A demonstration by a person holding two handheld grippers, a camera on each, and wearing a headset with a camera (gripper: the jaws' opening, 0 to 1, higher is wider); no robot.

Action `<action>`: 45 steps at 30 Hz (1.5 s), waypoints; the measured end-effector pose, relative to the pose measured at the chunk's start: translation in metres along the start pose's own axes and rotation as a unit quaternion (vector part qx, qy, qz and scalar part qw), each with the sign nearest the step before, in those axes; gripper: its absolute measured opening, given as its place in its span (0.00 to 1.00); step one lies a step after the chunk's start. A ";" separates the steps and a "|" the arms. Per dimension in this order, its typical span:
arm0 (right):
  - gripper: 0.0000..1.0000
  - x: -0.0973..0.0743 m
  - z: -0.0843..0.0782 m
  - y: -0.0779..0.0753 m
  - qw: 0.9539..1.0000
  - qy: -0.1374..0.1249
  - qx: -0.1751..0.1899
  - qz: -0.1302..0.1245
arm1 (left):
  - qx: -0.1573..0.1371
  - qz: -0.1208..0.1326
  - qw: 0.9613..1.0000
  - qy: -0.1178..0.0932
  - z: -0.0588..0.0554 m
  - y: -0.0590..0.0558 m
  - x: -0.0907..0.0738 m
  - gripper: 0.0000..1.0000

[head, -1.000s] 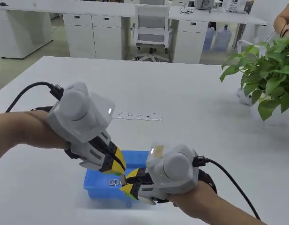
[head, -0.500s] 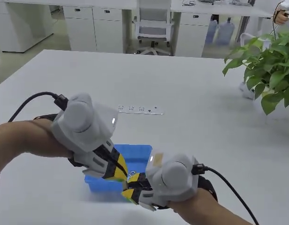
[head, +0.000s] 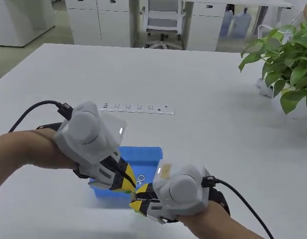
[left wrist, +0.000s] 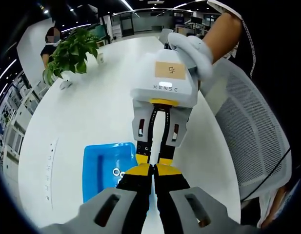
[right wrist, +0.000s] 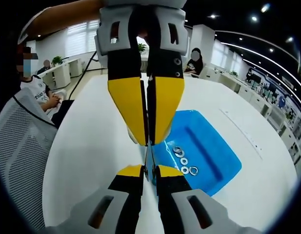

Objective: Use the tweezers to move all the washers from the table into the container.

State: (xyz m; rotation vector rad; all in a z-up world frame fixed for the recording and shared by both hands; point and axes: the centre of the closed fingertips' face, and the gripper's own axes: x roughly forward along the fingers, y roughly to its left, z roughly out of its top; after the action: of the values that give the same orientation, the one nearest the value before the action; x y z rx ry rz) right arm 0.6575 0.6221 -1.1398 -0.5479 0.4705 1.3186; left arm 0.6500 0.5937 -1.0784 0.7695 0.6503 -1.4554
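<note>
Left tool (head: 127, 185) and right tool (head: 137, 201) are held tip to tip over the near edge of the container (head: 143, 154); the left one is angled down from the left, the right one comes up from below; both are gripped in the person's hands, with a cable trailing from each.

In the right gripper view a thin metal strip, taken as the tweezers (right wrist: 149, 163), rises out of the right tool (right wrist: 146, 169), whose jaws are clenched on it; the strip runs up into the narrow gap of the left tool (right wrist: 148, 140); the left jaws are drawn almost together, but whether they pinch the strip cannot be told.

In the left gripper view the left tool (left wrist: 153, 169) and the right tool (left wrist: 152, 157) are seen meeting with yellow tips touching or nearly so, just beside the container (left wrist: 99, 161).

Several washers (right wrist: 183, 160) are seen lying flat in a loose cluster on the container (right wrist: 213, 146) floor, close to the wall nearest the tools; the same washers (left wrist: 116, 171) (head: 141, 178) are seen just beside the tool tips.

The container is set on the white tabletop (head: 203, 99); a socket strip (head: 136, 107) lies beyond it, well apart; a plant (head: 287, 64) stands at the far right edge; a chair (head: 163, 20) is seen behind the tabletop.
</note>
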 end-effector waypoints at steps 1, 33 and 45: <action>0.11 0.000 0.000 0.000 1.000 0.000 0.000 0.000 | 0.000 0.000 1.000 -0.001 0.000 0.000 0.000 0.05; 0.14 0.000 -0.004 -0.008 1.000 -0.003 0.012 -0.007 | 0.004 -0.019 1.000 0.006 0.001 0.013 0.008 0.05; 0.10 -0.001 -0.006 -0.010 1.000 0.003 0.018 -0.012 | 0.010 -0.029 1.000 0.001 0.007 0.012 0.012 0.05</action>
State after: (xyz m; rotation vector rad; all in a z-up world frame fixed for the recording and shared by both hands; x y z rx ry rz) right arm 0.6674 0.6159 -1.1430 -0.5262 0.4908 1.2825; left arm 0.6616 0.5800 -1.0831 0.7736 0.6648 -1.5165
